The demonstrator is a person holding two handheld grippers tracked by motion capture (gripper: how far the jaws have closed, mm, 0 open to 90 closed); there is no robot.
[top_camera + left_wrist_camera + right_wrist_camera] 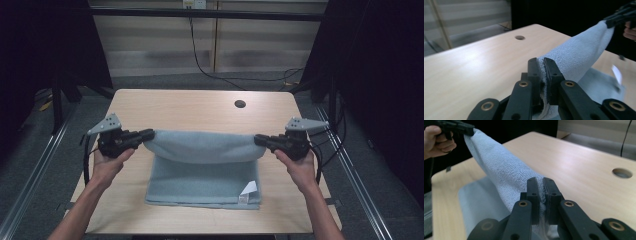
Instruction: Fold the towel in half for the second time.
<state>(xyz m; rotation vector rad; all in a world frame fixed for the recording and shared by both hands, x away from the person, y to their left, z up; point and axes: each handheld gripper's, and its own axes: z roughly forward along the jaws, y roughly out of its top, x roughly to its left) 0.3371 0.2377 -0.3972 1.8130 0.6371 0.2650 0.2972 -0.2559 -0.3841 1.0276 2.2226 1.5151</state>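
Right gripper [541, 192] fingers [533, 195] pinch the blue towel [504, 175] above the table [579, 167].

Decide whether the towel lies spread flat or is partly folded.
Partly folded. The left gripper and right gripper hold the towel by its far edge, lifted above the part lying on the table.

Pale blue towel [202, 165], far edge lifted

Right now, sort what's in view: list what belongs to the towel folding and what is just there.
In the job:
- towel, grey-blue, far edge lifted off the table, near part lying flat
- left tongs, shut on the towel's left corner
- right tongs, shut on its right corner

Just there:
- table, bearing the towel
- round hole in the tabletop
- white tag on the towel
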